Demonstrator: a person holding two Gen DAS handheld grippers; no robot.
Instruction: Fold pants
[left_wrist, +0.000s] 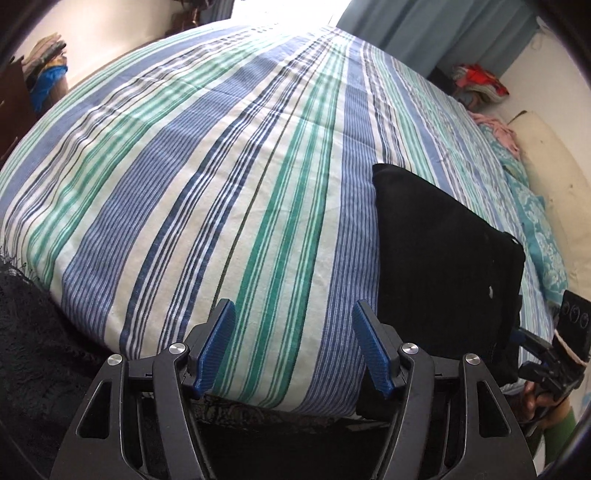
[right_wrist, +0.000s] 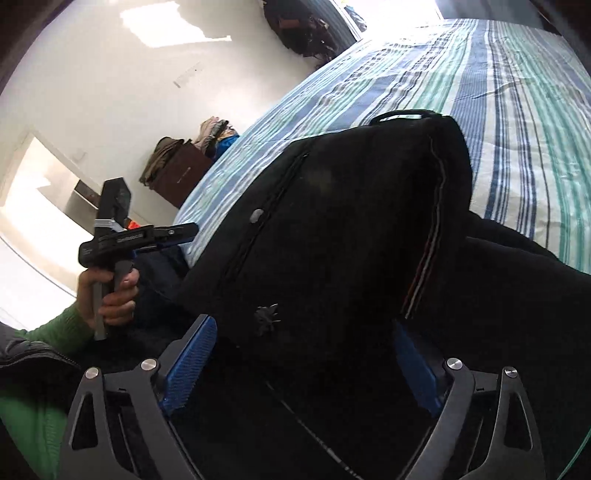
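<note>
The black pants lie folded on the striped bed sheet near the bed's front right edge. In the right wrist view the pants fill the middle, bunched up between the jaws. My right gripper is open, its blue pads on either side of the fabric, not closed on it. My left gripper is open and empty over the bed's front edge, left of the pants. The left gripper also shows in the right wrist view, held in a hand. The right gripper shows in the left wrist view, at the pants' right edge.
A dark wooden cabinet with piled clothes stands left of the bed. Pillows and loose clothes lie at the bed's right side. A blue curtain hangs behind. A dark fuzzy cloth hangs at the bed's front left.
</note>
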